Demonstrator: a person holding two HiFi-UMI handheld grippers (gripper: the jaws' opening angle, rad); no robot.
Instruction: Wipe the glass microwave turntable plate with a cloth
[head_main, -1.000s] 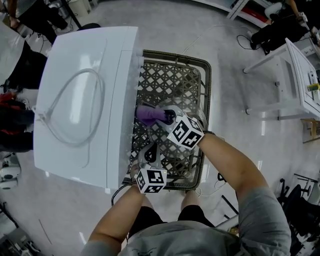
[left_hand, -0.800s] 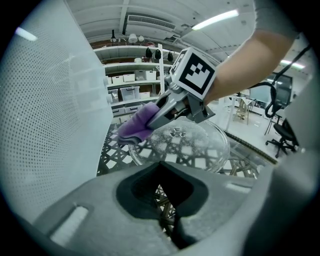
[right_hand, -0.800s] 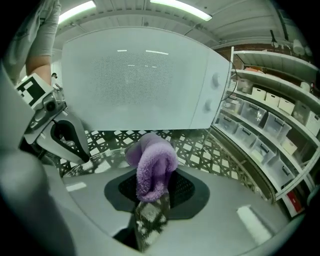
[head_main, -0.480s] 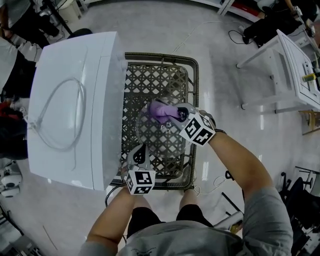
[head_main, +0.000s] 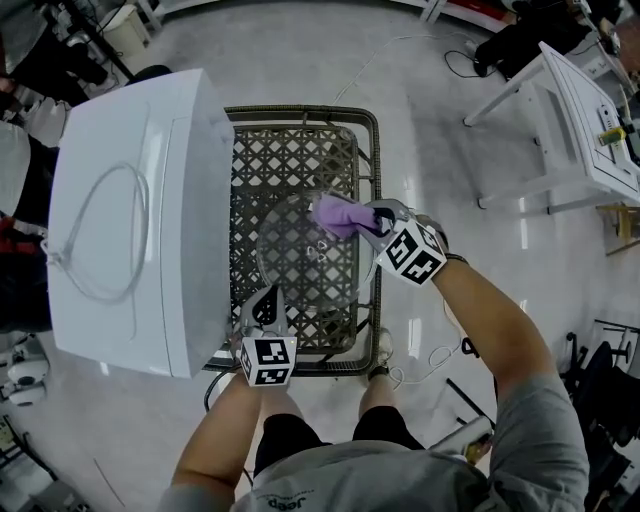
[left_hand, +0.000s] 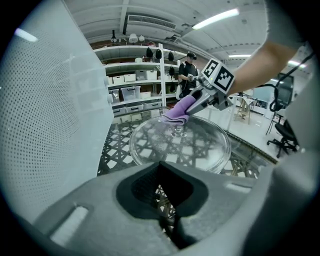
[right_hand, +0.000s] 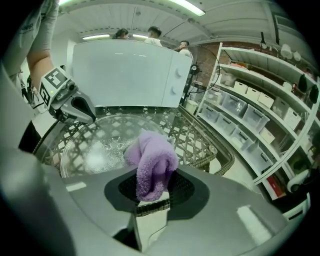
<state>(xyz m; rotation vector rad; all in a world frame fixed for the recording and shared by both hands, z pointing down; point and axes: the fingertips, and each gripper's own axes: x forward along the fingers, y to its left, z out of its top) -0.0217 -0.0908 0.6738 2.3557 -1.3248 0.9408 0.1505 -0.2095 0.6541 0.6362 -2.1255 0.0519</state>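
As the glass turntable plate (head_main: 290, 250) lies over the middle of a dark woven lattice table (head_main: 300, 150), the person works it with a gripper in each hand. The right gripper (head_main: 362, 222) reaches in from the table's right edge, its jaws clamped on a bunched purple cloth (head_main: 338, 213) that presses on the plate's far right part. The left gripper (head_main: 263, 298) comes from the table's near edge, jaws drawn together on the plate's near rim. The table's diamond weave shows through the glass.

A white microwave (head_main: 130, 200) sits along the table's left side, a white cord (head_main: 112, 166) looped on top of it. Around the table spreads a pale, glossy floor (head_main: 450, 120), with a white work table (head_main: 570, 120) off to the table's right. Beyond the table stand open shelves (right_hand: 260, 120) stacked with storage bins (right_hand: 250, 117), a person (left_hand: 189, 70) beside them, under a ceiling strip light (left_hand: 215, 19). An office chair (left_hand: 282, 135) stands farther off.

Each gripper carries a cube, the right cube (head_main: 415, 252) and the left cube (head_main: 266, 360), printed with black-and-white square markers. Any print on the bins is too small to read.
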